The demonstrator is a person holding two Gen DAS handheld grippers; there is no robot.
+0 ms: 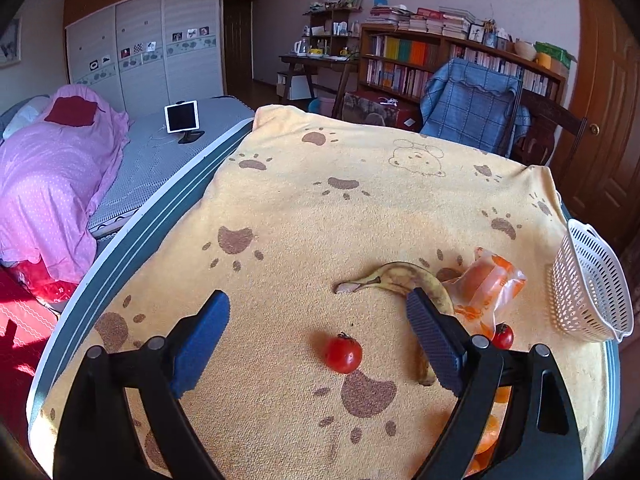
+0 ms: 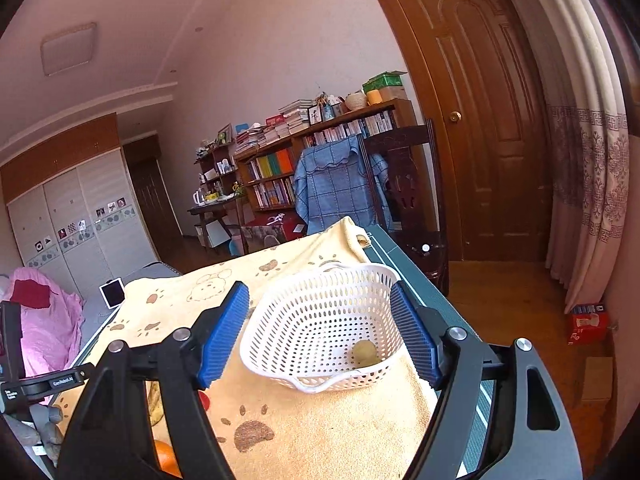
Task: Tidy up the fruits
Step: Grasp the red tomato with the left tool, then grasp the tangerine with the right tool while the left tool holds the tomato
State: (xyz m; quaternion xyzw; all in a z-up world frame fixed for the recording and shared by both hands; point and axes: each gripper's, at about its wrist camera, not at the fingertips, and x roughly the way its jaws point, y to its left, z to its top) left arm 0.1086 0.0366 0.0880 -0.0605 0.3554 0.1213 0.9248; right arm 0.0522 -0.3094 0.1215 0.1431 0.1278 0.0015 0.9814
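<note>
Here both grippers gape empty, left gripper [image 1: 318, 334] over tomato [image 1: 343, 354], banana [image 1: 404, 280] beside.

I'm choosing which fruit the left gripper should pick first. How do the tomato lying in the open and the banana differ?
The tomato is small, round and bright red; the banana is long, curved and yellow with brown marks. The tomato lies clear between the left gripper's open fingers; the banana runs behind the right-hand finger and lies against the orange plastic bag. Both rest on the paw-print towel, outside the white basket.
</note>
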